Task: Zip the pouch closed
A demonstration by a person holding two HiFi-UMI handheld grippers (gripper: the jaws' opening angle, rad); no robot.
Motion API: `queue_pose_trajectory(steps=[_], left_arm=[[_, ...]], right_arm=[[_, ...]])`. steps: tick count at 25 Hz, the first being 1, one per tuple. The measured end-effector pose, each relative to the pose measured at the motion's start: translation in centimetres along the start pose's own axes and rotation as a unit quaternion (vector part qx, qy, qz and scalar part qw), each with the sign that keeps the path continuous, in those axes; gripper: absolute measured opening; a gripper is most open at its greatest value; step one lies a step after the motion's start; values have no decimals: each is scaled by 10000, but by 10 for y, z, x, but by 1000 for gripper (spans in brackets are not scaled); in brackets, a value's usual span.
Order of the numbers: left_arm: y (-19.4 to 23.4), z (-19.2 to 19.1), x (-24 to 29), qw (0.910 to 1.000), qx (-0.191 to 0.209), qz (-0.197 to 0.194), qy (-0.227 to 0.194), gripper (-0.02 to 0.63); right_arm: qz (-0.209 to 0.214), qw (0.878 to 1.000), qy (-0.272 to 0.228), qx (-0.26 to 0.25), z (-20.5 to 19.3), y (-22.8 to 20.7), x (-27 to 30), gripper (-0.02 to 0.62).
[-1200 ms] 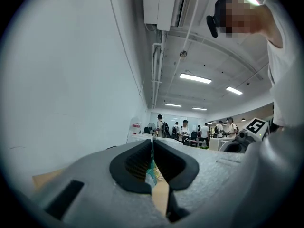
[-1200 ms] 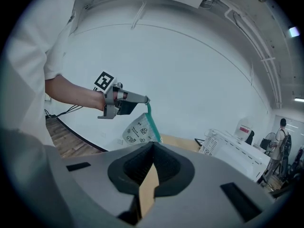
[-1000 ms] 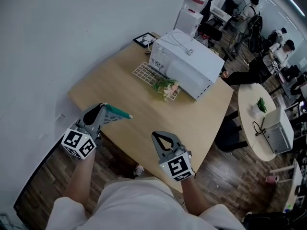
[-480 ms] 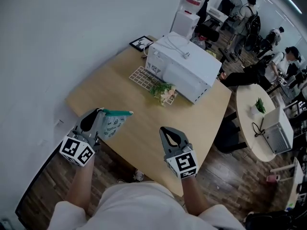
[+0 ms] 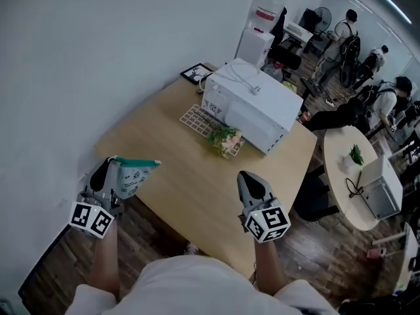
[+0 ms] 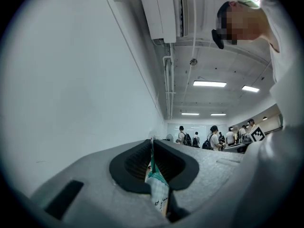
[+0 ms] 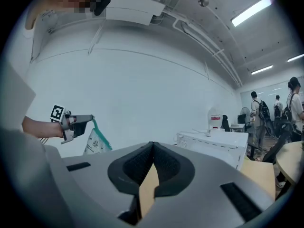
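The pouch [image 5: 134, 174] is held up at the left of the head view, by the near-left edge of the wooden table [image 5: 190, 143]. Its teal zip edge is pinched between the closed jaws of the left gripper [image 5: 113, 163]. The right gripper [image 5: 248, 176] is seen at lower centre-right, its jaws pressed together on nothing. A white appliance [image 5: 256, 104] is set on the table's far side.
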State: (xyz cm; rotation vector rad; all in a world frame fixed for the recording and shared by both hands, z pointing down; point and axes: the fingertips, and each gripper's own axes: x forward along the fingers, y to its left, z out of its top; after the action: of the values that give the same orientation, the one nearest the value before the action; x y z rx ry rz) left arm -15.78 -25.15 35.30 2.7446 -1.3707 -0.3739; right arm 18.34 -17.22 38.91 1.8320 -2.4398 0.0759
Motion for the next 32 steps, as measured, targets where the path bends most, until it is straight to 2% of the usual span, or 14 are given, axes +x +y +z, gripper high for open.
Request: queue_pose_trajectory(steps=[8, 14, 20, 32], left_arm=[[18, 17, -49, 9987, 126, 478, -132, 25], [27, 19, -77, 9970, 197, 742, -98, 25], [30, 29, -100, 9950, 310, 934, -173, 25], [34, 32, -112, 9947, 421, 931, -90, 25]], right_arm=[[-389, 9984, -292, 276, 26, -22, -32, 2], [-523, 9967, -567, 258, 53, -19, -45, 2], [-444, 9969, -642, 89, 67, -4, -44, 2], [-98, 9984, -556, 105, 58, 35, -22, 2]])
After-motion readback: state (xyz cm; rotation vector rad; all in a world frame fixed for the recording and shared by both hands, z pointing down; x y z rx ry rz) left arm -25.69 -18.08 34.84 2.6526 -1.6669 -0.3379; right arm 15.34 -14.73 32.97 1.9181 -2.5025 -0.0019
